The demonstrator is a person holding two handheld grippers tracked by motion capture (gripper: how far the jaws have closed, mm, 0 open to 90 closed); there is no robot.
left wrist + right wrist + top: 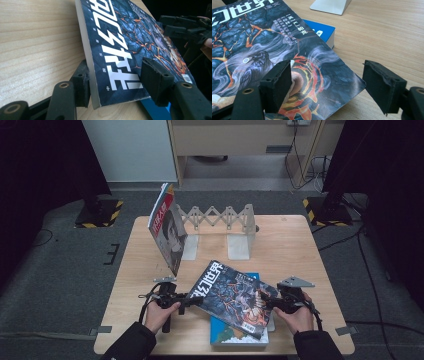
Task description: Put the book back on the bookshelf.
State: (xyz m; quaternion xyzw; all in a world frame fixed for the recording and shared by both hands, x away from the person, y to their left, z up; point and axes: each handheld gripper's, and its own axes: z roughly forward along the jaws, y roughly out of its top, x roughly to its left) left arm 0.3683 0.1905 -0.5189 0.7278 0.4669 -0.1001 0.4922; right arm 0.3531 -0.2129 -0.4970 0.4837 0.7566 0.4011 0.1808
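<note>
Wooden table: left gripper straddles the magazine, seemingly unclamped; right gripper gapes.

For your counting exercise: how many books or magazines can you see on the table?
3: a portrait-cover magazine leaning on the rack, a dark magazine at the front, and a blue book beneath it. More may be hidden.

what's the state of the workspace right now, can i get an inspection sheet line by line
surface: wooden table, bare wood at the right.
job's things: dark magazine tilted over a blue book; second magazine leaning on the folding bookstand.
clutter: nothing seen.
grippers: left gripper straddles the dark magazine's edge, jaws apart; right gripper open at its corner.
cables: black leads on the floor at right.
surroundings: grey carpet, dark curtains, hazard-striped stand bases.
</note>
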